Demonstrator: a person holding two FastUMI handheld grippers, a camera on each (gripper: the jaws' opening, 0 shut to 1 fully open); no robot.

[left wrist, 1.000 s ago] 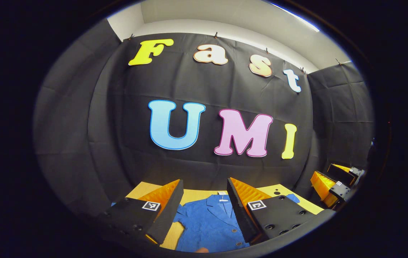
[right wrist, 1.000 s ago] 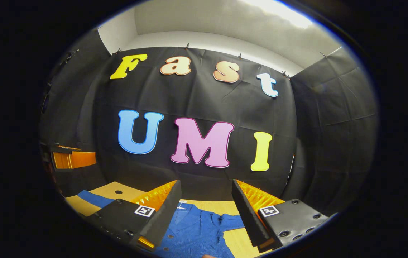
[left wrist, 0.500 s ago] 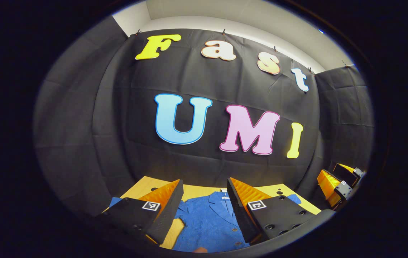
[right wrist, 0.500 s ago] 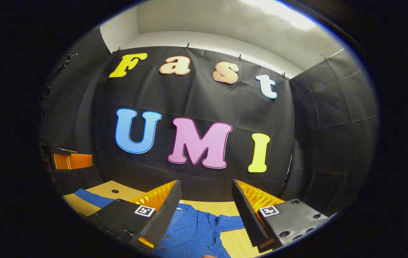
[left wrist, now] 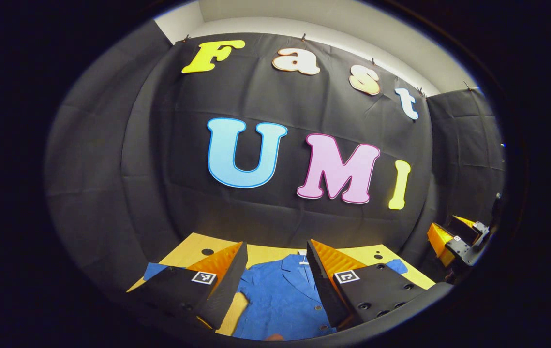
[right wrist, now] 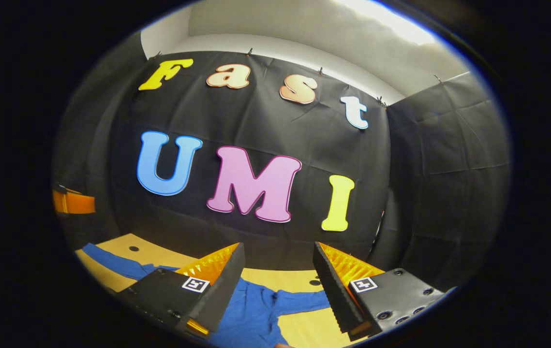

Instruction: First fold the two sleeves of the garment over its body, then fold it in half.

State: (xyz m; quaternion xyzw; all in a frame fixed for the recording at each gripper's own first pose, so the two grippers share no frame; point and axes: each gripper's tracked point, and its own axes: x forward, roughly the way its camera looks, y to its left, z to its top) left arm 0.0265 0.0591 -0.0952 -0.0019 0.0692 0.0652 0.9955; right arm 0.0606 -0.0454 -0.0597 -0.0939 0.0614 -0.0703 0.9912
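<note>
A blue buttoned shirt lies flat on the yellow wooden table, collar toward the far wall, both sleeves spread outward. In the left gripper view my left gripper hangs open above the shirt's chest, holding nothing. The right gripper is seen off at the right edge there. In the right gripper view the shirt shows with one sleeve stretched right and the other sleeve reaching far left. My right gripper is open and empty above the shirt's right side.
The table ends at the black cloth wall behind it. Small dark holes mark the tabletop near its far corners. The left gripper appears at the left edge of the right gripper view.
Both cameras have tipped down and shifted slightly, so more table and sleeve shows. The right gripper view has swung rightward. The shirt has not moved; both grippers stay open.
</note>
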